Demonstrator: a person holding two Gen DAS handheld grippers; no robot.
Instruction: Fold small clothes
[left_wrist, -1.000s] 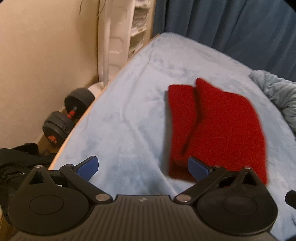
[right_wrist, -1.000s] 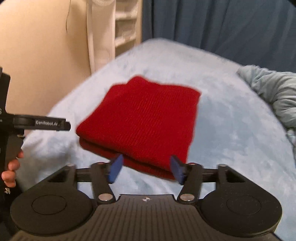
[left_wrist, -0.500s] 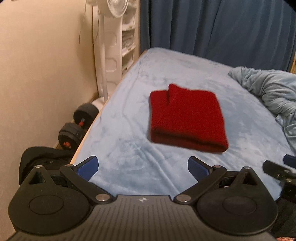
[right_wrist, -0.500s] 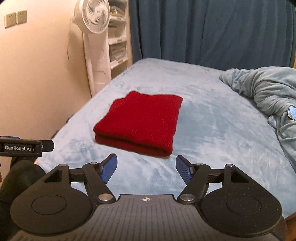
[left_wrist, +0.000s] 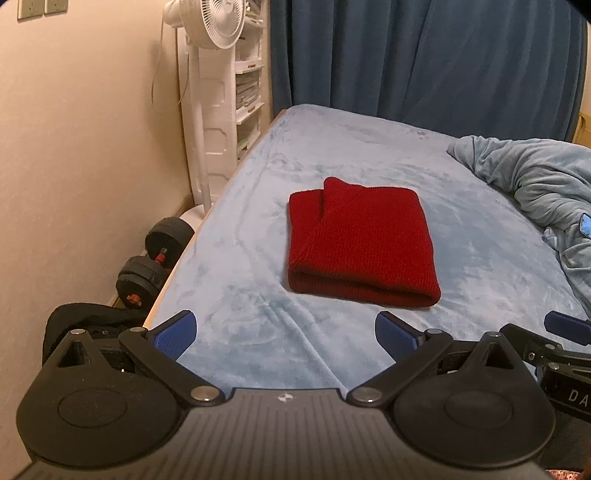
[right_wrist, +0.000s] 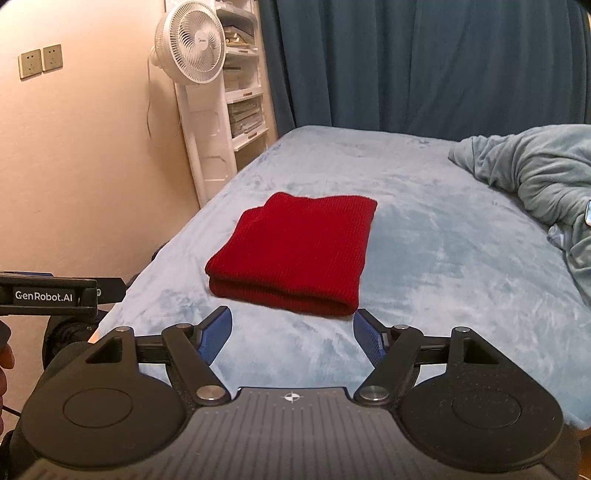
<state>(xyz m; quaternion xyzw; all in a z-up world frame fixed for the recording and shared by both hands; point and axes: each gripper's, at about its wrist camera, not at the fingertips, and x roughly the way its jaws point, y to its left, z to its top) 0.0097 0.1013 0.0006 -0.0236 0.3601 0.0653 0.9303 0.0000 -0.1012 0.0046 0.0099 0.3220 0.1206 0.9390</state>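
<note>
A red knit garment (left_wrist: 360, 240) lies folded into a thick rectangle on the light blue bed cover (left_wrist: 240, 314); it also shows in the right wrist view (right_wrist: 299, 254). My left gripper (left_wrist: 286, 334) is open and empty, held back near the bed's front edge, well short of the garment. My right gripper (right_wrist: 291, 330) is open and empty, just in front of the garment's near folded edge. The right gripper's tip (left_wrist: 565, 325) shows at the right of the left wrist view, and the left gripper's body (right_wrist: 48, 293) at the left of the right wrist view.
A crumpled grey-blue blanket (left_wrist: 535, 184) lies on the bed's right side. A white fan (right_wrist: 192, 44) and white shelves (right_wrist: 245, 110) stand by the wall at the left. Black dumbbells (left_wrist: 155, 258) lie on the floor beside the bed. Blue curtains (left_wrist: 424, 55) hang behind.
Both grippers have pulled back and up from the folded red garment, which now lies farther away. The right gripper's jaws have opened wider.
</note>
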